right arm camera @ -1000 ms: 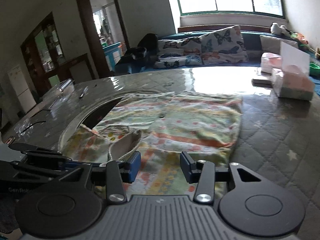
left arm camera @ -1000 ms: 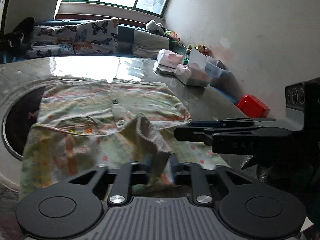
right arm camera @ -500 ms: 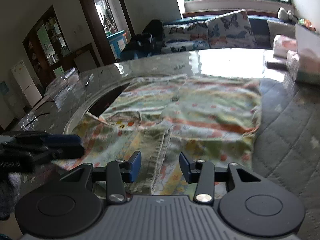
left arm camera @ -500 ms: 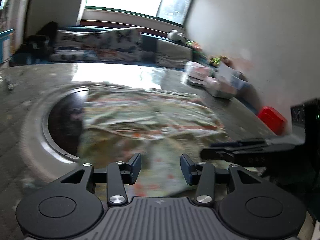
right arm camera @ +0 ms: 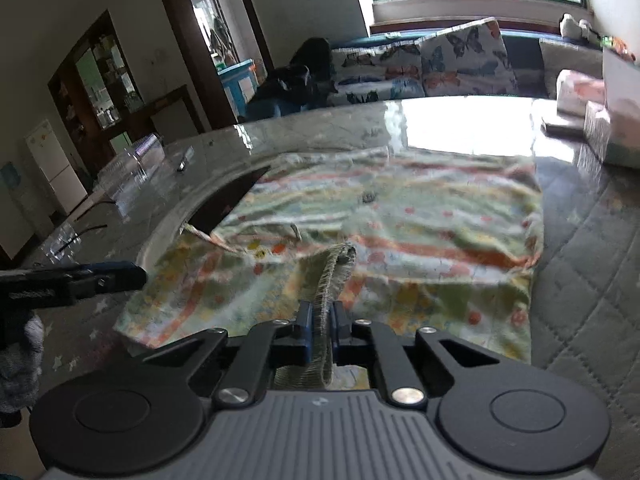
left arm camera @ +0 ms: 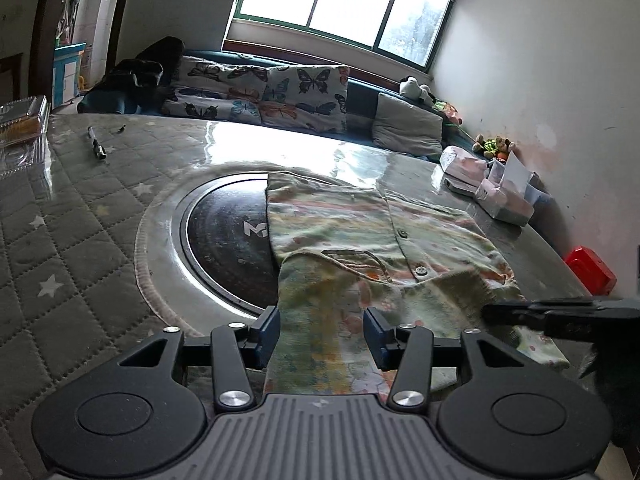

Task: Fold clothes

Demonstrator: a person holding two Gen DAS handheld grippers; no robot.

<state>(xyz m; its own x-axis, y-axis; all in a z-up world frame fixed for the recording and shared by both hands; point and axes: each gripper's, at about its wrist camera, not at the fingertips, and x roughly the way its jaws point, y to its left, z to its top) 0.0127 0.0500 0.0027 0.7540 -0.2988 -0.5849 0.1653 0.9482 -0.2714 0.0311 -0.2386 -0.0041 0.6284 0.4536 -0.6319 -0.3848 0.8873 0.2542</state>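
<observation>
The left gripper (left arm camera: 322, 340) is seen at the near edge of the table, jaws apart, with the near part of the pale green floral button-up shirt (left arm camera: 360, 248) lying flat between the blue pads (left arm camera: 269, 330) but not clamped. The right gripper (right arm camera: 320, 330) is seen with jaws together, clamped on a frayed hem strip of the shirt (right arm camera: 400, 240), which is lifted off the rest of the cloth. In the left wrist view the right gripper (left arm camera: 552, 314) is shown from the side at the shirt's near right corner; in the right wrist view the left gripper (right arm camera: 72, 280) is seen just beside the shirt's near left edge.

The shirt is spread across the middle of the grey quilted star-patterned table (left arm camera: 80, 232), its left side overlapping the round black inset hob with metal ring (left arm camera: 224, 236). A black marker pen (left arm camera: 96, 147) is placed toward the far left edge. Pink-and-white tissue packs and clear boxes (left arm camera: 496, 196) are stacked at the far right edge. A red box (left arm camera: 591, 269) is seen past the right edge. Butterfly-print cushions (left arm camera: 260, 92) are lined up beyond the far edge, under the window (left arm camera: 340, 4).
</observation>
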